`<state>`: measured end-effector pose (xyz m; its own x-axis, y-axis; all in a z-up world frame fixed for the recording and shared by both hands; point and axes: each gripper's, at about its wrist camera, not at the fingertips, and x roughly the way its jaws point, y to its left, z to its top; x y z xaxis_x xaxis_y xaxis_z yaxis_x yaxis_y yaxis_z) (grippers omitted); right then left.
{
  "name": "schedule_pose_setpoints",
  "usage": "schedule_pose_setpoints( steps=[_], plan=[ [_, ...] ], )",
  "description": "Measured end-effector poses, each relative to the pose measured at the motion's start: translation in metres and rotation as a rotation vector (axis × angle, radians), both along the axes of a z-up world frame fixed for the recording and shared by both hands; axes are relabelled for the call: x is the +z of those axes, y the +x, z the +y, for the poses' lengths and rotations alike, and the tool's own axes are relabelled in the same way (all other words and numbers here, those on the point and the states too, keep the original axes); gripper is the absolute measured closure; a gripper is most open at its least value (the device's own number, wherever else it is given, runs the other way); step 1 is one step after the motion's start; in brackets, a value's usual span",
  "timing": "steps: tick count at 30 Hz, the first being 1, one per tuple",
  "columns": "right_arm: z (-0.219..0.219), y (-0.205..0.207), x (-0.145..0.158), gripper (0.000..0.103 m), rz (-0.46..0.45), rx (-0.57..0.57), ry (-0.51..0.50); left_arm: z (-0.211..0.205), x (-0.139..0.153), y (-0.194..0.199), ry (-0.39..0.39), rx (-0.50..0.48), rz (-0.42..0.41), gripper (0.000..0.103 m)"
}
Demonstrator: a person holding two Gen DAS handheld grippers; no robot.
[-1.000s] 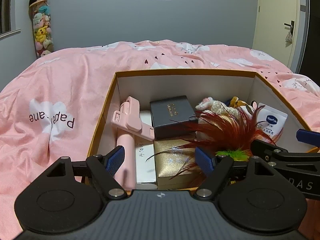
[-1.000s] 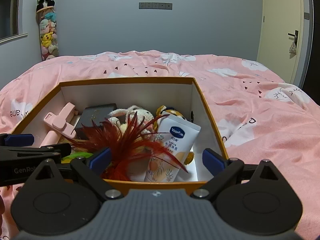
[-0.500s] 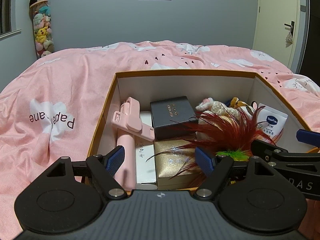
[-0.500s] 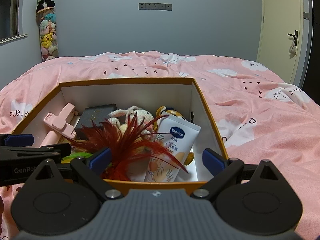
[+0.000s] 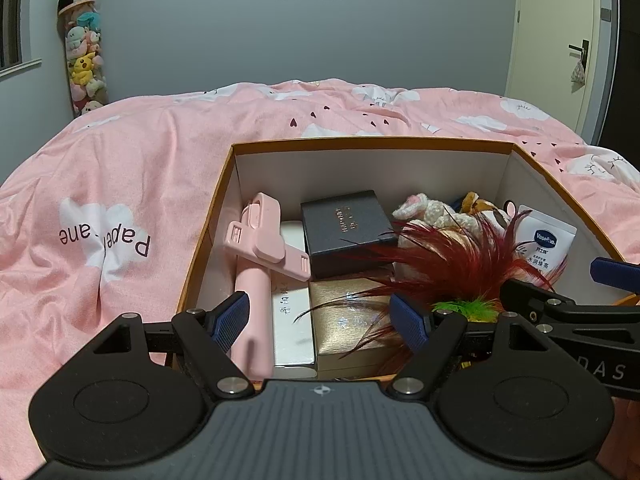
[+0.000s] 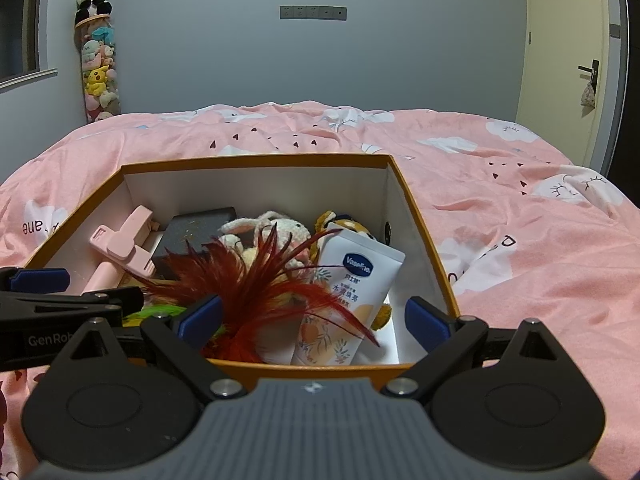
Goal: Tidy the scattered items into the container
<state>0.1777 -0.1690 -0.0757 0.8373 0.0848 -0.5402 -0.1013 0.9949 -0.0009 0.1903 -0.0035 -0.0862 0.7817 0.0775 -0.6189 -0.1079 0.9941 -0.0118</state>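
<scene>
While it sits on the pink bed (image 6: 520, 240), the orange-rimmed cardboard box (image 5: 372, 145) holds all the items in view. Against its left wall lies a pink phone holder (image 5: 256, 264), its clamp end resting partly over a white box (image 5: 291, 320). Just beside that, a black gift box (image 5: 347, 229) leans on a gold box (image 5: 352, 320). A red feather toy (image 5: 448, 264) with a green tuft (image 5: 464, 305) spreads across the middle, over the gold box and in front of 2 plush toys: a white crocheted bunny (image 6: 266, 228) and an orange-brown one (image 6: 340, 224) behind it. A white Vaseline tube (image 6: 348, 292) stands tilted toward the right wall, cap end down.

Both sets of tongs hover at the near edge of the box, side by side. The left tongs (image 5: 324, 322) are spread wide with nothing between the blue pads, which frame the phone holder's handle and the gold box. The right tongs (image 6: 316, 318) are likewise wide apart and hold nothing, framing the feathers and the tube.

Beyond the bed, a tall column of stuffed animals (image 6: 98, 64) topped by a panda stands against the grey wall, a row of sockets (image 6: 313, 13) is mounted above, and a cream door (image 6: 568, 60) is on the right.
</scene>
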Motion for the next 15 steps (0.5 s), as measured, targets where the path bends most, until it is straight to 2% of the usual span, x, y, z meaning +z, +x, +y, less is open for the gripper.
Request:
schedule_pose_setpoints(
  steps=[15],
  plan=[
    [0.0011, 0.0017, -0.0034, 0.005, 0.012, 0.003, 0.008, 0.0010, -0.0020, 0.0002, 0.015, 0.006, 0.004, 0.013]
  ],
)
